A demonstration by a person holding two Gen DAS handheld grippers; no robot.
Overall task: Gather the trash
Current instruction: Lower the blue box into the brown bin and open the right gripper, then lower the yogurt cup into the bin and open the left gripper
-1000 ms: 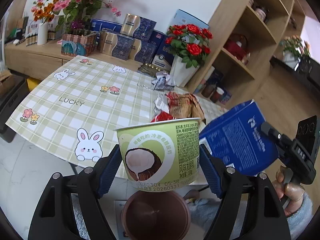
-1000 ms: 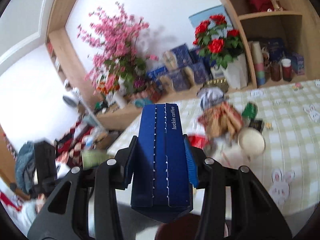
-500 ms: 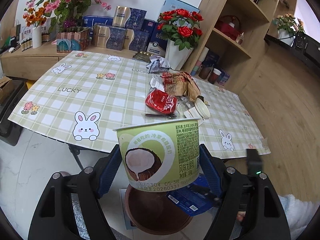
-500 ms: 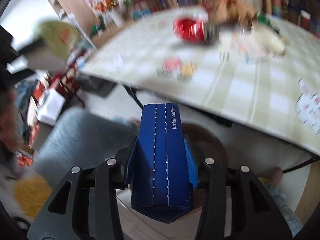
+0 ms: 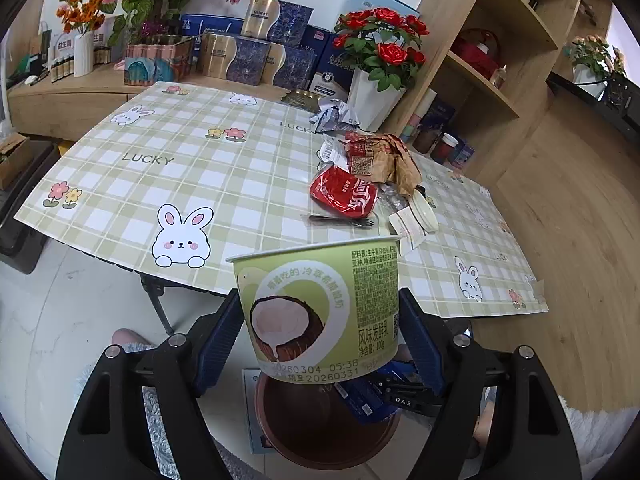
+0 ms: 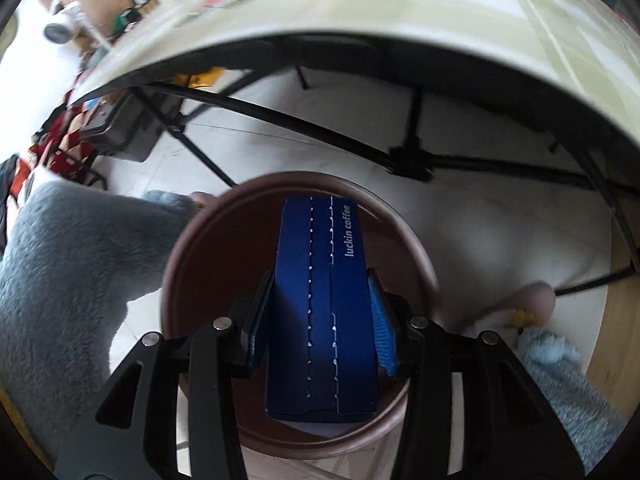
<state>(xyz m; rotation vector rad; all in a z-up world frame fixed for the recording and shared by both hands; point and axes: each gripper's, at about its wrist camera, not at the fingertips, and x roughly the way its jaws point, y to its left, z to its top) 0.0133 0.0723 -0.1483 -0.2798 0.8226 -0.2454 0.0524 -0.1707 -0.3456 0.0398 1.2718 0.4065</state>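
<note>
- Since a second ago our right gripper (image 6: pixel 320 320) has swung down from above the counter to the bin (image 6: pixel 192 232) on the floor; the blue carton (image 6: pixel 320 300) it carries now hangs inside the brown rim, filling the centre of the right wrist view.
- Its jaws are clamped on the carton's two flat sides.
- Our left gripper (image 5: pixel 320 332) has sunk a little; its jaws grip the green cup (image 5: pixel 320 308) just above the bin, low in the left wrist view.
- Progress, as we judge it: two pieces are at the bin, neither released.
- Left on the counter (image 5: pixel 160 184), right of centre: a crushed red can (image 5: pixel 344 194), a crumpled brown wrapper (image 5: pixel 384 156), a round white lid (image 5: pixel 425 211), a dark fork (image 5: pixel 340 220) and paper slips.
- Carton: stiff card with perforated seams. Cup: smooth, tapered. Bin: round, glossy.
</note>
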